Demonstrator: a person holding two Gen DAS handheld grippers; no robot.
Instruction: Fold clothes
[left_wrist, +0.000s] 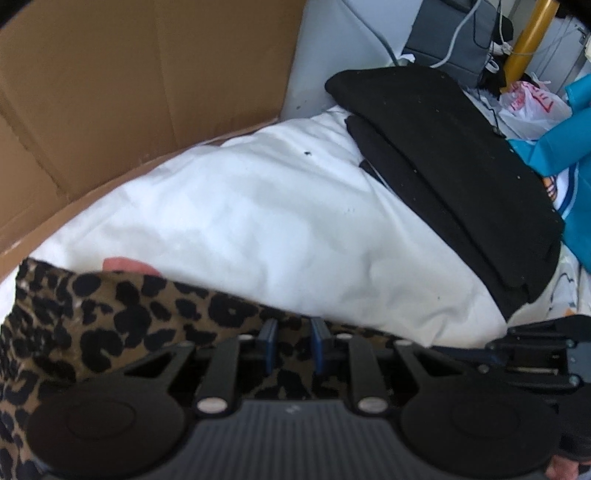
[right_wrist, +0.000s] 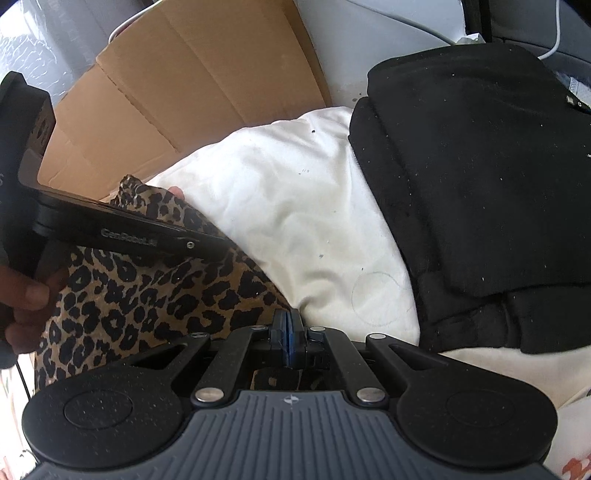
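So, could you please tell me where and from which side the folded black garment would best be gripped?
Probably at the near folded edge of the black garment, where its stacked layers overhang the white bedding. That stepped edge faces the right gripper, so come in low from the near side and pinch all layers together. Its top is flat and offers no ridge to grip.

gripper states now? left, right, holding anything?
Left gripper: shut on the leopard-print garment.
Right gripper: shut, pinching the same garment's edge.
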